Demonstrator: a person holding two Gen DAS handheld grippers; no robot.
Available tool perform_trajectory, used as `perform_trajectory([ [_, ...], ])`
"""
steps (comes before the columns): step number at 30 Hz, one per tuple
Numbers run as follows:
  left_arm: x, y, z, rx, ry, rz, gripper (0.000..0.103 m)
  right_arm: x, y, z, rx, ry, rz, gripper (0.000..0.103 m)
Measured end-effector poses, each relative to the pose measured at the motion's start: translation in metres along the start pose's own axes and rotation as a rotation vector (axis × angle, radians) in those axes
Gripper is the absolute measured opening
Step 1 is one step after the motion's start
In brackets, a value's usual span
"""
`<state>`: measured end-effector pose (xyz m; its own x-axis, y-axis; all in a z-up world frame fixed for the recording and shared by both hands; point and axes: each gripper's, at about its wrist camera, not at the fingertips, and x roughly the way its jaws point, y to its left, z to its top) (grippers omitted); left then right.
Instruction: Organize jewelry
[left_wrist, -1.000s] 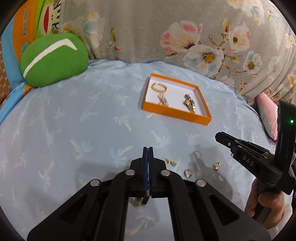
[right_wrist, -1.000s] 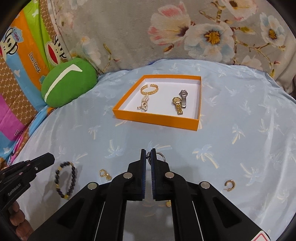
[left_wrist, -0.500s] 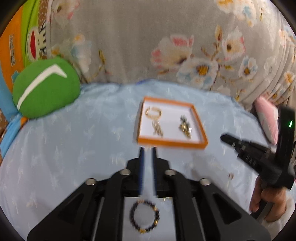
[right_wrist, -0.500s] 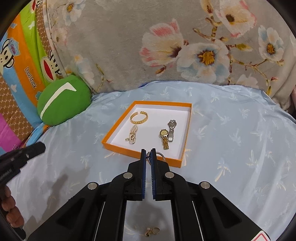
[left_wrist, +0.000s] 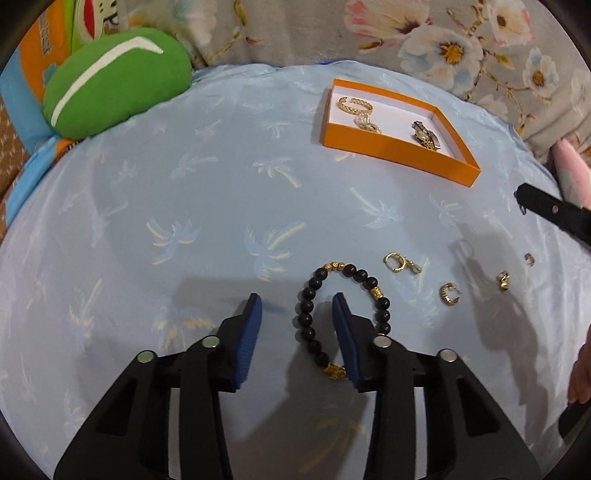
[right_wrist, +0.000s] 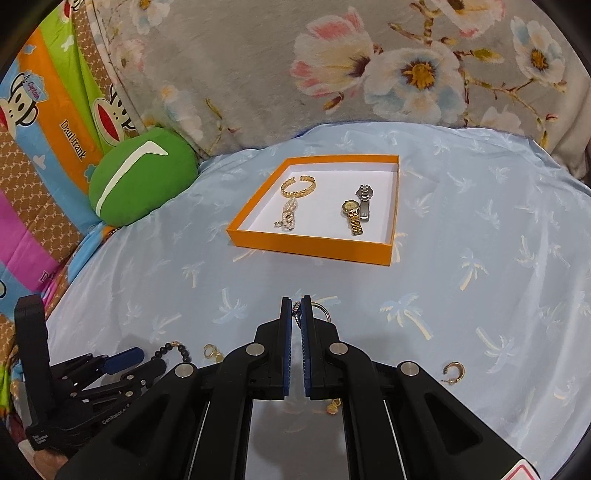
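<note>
A black bead bracelet (left_wrist: 314, 321) with gold beads lies on the blue sheet. My left gripper (left_wrist: 296, 306) is open low over it, with the bracelet's left side between the jaws and the right finger inside its loop. My right gripper (right_wrist: 296, 308) is shut on a small silver ring earring (right_wrist: 320, 309) and holds it above the sheet. The orange tray (right_wrist: 310, 245) holds a gold bangle (right_wrist: 298, 186), a pearl piece (right_wrist: 287, 216) and two watches (right_wrist: 355, 212). Loose gold earrings (left_wrist: 400, 263) lie on the sheet to the right of the bracelet.
A green cushion (left_wrist: 114, 79) sits at the back left, with a floral blanket (right_wrist: 332, 66) behind the tray. Another gold hoop (right_wrist: 453, 371) lies at the right. The right gripper's tip shows in the left wrist view (left_wrist: 546, 210).
My left gripper has opened wide and dropped down around the bead bracelet. My right gripper, still shut on the ring earring, rose and then came back lower and nearer the tray.
</note>
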<state>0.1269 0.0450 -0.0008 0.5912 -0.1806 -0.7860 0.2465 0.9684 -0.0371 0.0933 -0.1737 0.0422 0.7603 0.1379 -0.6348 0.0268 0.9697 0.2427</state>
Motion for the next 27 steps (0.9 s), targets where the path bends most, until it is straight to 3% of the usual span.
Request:
perform_trajectory([
  [4, 0.001, -0.005, -0.001, 0.041, -0.037, 0.045, 0.007, 0.001, 0.001, -0.001, 0.002, -0.001, 0.002, 0.004],
  [8, 0.000, -0.002, 0.000, 0.040, -0.040, 0.029, 0.006, 0.001, 0.001, 0.000, 0.003, -0.003, 0.002, 0.004],
  [16, -0.021, 0.000, 0.019, -0.004, -0.070, -0.079, 0.006, -0.005, -0.007, 0.015, 0.011, -0.032, -0.010, 0.004],
  [22, -0.041, -0.022, 0.071, 0.058, -0.175, -0.105, 0.006, 0.009, -0.017, 0.052, 0.005, -0.056, -0.009, 0.004],
  [27, -0.039, -0.044, 0.133, 0.114, -0.279, -0.089, 0.007, 0.039, -0.025, 0.087, 0.004, -0.060, -0.001, 0.004],
])
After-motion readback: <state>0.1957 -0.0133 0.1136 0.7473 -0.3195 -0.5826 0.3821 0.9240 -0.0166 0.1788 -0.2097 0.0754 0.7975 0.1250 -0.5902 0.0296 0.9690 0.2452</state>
